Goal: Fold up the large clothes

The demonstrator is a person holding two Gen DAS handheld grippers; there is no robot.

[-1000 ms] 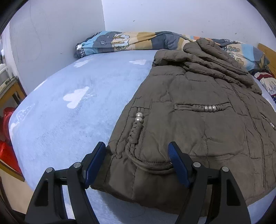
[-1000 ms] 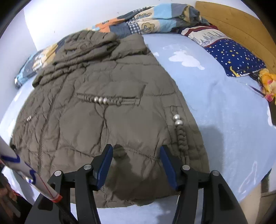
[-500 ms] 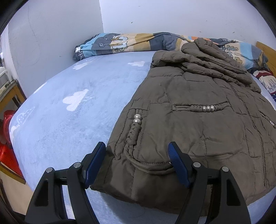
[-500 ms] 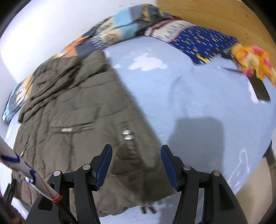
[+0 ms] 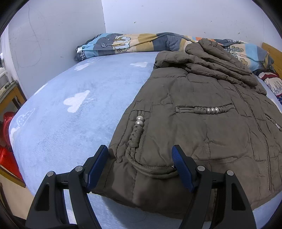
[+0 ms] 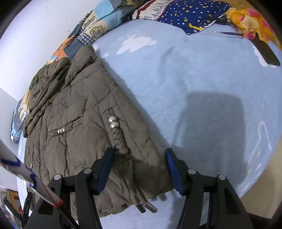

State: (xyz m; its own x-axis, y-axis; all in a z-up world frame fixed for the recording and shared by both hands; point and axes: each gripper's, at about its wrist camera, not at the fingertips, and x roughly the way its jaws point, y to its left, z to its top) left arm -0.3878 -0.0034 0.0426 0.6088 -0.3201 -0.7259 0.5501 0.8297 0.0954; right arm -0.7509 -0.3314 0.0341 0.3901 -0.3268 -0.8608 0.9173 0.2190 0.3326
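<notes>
A brown padded jacket (image 5: 202, 123) lies flat on the light blue bed sheet (image 5: 79, 114), sleeves bunched up at its far end. My left gripper (image 5: 141, 153) stands open astride the jacket's left hem corner, blue pads on either side of the braided cord with pearl beads. In the right wrist view the jacket (image 6: 79, 114) fills the left half. My right gripper (image 6: 139, 155) is open over the right hem corner, the fabric lying loose between its fingers. Two metal drawstring tips (image 6: 148, 206) poke out below the hem.
A patchwork quilt (image 5: 132, 44) lies along the far wall. A star-print pillow (image 6: 190, 15), a yellow-pink cloth (image 6: 250, 19) and a dark flat object (image 6: 266, 51) sit at the bed's right. Red plastic (image 5: 5, 149) and a wooden stand (image 5: 12, 91) flank the left edge.
My right gripper has shifted right along the hem, from its middle to the right corner, and rolled so the view tilts. The left gripper and the jacket have stayed put.
</notes>
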